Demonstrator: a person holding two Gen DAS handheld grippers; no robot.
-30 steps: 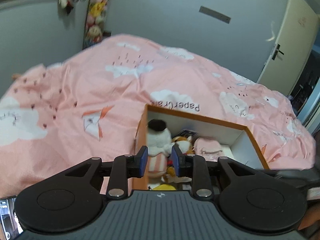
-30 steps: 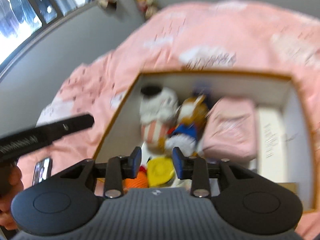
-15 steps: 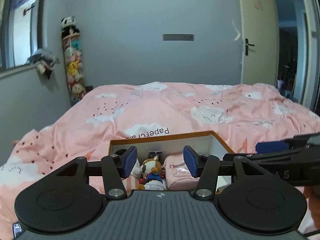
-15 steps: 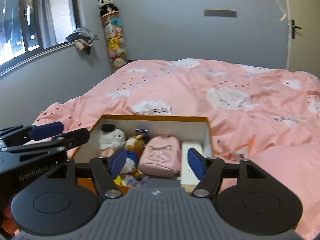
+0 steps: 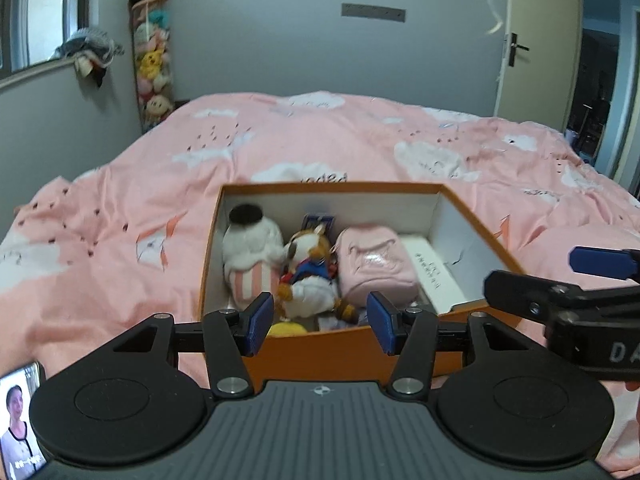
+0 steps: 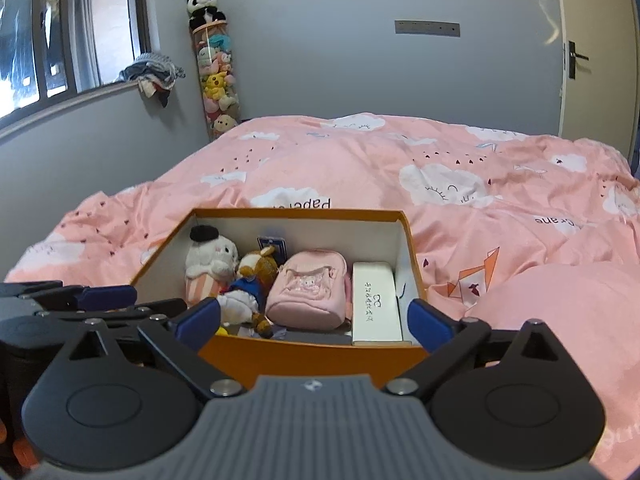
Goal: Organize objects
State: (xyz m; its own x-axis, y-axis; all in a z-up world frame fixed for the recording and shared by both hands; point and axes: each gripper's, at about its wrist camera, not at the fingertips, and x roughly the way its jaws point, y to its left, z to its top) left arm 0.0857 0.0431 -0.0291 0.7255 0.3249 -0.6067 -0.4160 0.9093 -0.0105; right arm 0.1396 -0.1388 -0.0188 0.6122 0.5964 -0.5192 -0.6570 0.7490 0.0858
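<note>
An orange box (image 5: 348, 350) (image 6: 304, 354) with white inner walls sits on the pink bed. It holds a white plush with a striped skirt (image 5: 252, 252) (image 6: 210, 264), a brown-and-blue plush (image 5: 310, 268) (image 6: 252, 280), a pink pouch (image 5: 374, 266) (image 6: 308, 290), a white case (image 5: 434, 276) (image 6: 376, 304) and a yellow item (image 5: 286, 328). My left gripper (image 5: 321, 322) is open and empty at the box's near wall. My right gripper (image 6: 314, 322) is open wide and empty, also at the near wall.
The pink cloud-print duvet (image 5: 320, 140) (image 6: 440, 168) covers the bed all around the box. A tall tube of plush toys (image 5: 154, 48) (image 6: 214, 72) stands in the far corner. A door (image 5: 536, 40) is at the right. A phone (image 5: 20, 420) lies at lower left.
Both grippers have pulled back from above the box and levelled out, so the room shows. Both jaws have opened wider, the right one most.
</note>
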